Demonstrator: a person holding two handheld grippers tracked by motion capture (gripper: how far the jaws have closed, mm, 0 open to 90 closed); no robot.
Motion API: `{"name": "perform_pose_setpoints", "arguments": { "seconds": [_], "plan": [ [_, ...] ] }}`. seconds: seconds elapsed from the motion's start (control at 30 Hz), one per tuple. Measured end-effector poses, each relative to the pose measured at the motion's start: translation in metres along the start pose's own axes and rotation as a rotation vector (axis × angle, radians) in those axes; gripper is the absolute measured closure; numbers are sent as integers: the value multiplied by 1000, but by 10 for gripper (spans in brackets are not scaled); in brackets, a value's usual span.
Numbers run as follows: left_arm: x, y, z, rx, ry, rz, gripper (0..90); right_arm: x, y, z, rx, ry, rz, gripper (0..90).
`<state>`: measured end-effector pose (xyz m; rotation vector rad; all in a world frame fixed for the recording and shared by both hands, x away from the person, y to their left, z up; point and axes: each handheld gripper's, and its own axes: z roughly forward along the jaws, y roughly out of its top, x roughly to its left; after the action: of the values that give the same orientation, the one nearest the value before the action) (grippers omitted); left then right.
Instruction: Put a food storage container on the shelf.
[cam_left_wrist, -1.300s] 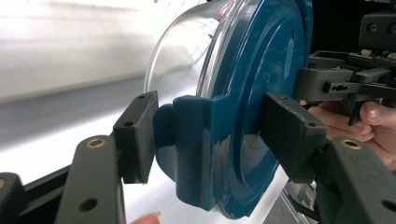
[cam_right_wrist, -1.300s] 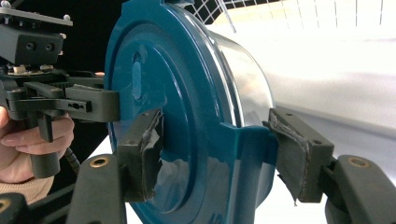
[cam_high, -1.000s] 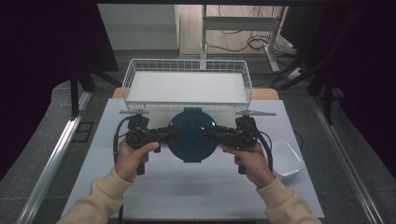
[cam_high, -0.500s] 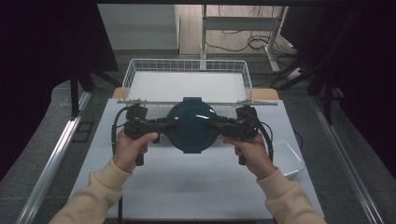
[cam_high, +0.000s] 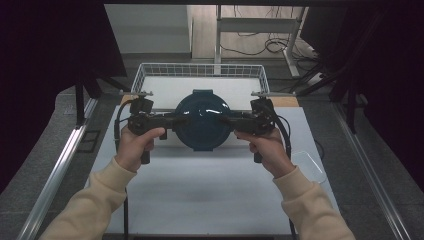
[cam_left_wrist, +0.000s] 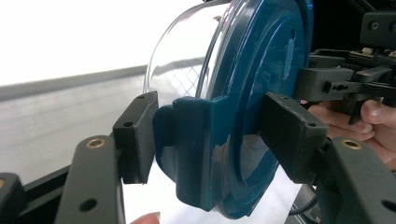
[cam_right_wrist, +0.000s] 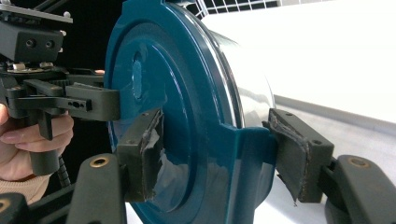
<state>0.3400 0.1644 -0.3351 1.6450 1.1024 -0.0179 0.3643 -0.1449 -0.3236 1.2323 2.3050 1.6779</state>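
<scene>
Hanging between the 2 tongs, the round container (cam_high: 203, 120) with its dark blue lid sits above the white tabletop (cam_high: 210, 190), just in front of the wire basket (cam_high: 200, 70). The left tongs (cam_high: 172, 120) clamp the lid's left side tab, jaws partly spread around it. The right tongs (cam_high: 230, 120) clamp the opposite tab likewise. A clear tray (cam_high: 310, 165) lies at the tabletop's right edge.
</scene>
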Motion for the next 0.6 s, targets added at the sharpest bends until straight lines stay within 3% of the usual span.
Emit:
{"name": "perform_pose_setpoints", "arguments": {
  "seconds": [0.37, 0.6],
  "plan": [
    [5, 35, 1, -2, -3, 14, 386, -5, 35, 4, -1, -5, -17, 375],
    [9, 48, 2, 1, 0, 9, 385, -8, 48, 8, -5, -5, -23, 375]
  ]
}}
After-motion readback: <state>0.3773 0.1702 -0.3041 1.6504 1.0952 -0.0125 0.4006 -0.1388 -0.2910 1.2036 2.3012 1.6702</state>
